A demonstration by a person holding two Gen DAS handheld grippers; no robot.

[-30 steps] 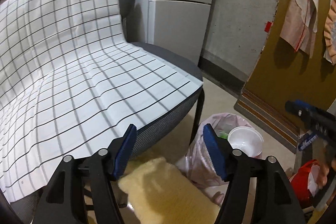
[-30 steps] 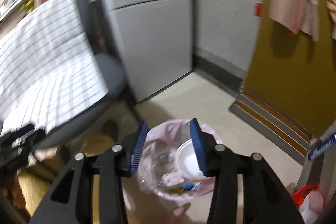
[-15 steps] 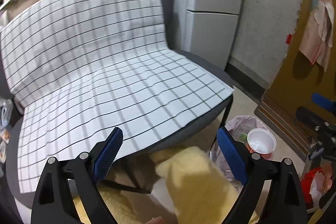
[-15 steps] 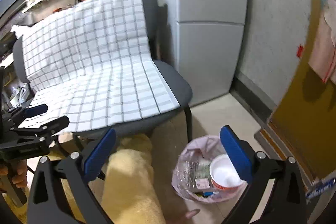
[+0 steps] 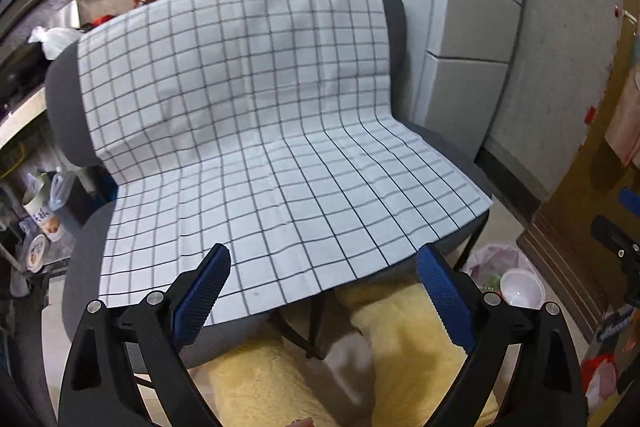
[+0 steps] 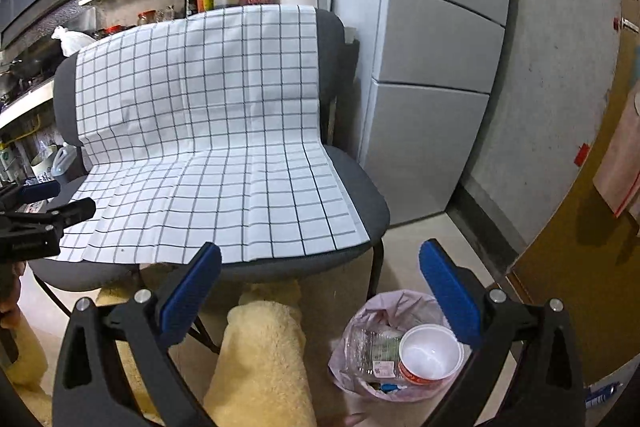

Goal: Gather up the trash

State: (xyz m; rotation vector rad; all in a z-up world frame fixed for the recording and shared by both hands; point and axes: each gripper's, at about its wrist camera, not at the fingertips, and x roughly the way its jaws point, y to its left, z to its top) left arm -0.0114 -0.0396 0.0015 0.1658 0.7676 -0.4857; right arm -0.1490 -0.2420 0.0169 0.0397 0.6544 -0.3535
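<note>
- Looking down in the right wrist view, we see the trash bag [image 6: 384, 343], pale pink and open-mouthed, on the floor at the lower right of the frame, beside the chair leg.
- We find a white paper cup [image 6: 430, 353] with a red band lying on top of the rubbish in it, over clear plastic wrappers.
- Our right gripper [image 6: 320, 291] hangs above and short of the bag, its jaws spread wide after just opening, with nothing between its blue pads.
- Our left gripper [image 5: 324, 291] also stands wide apart, having just been opening, and it holds nothing; the bag shows at the lower right of its view.
- We see fuzzy yellow trouser legs [image 6: 260, 363] at the bottom centre.
- A grey chair [image 6: 360, 203] draped with a checked cloth [image 6: 208, 147] fills the middle.
- A grey refrigerator [image 6: 432, 67] stands at the right.
</note>
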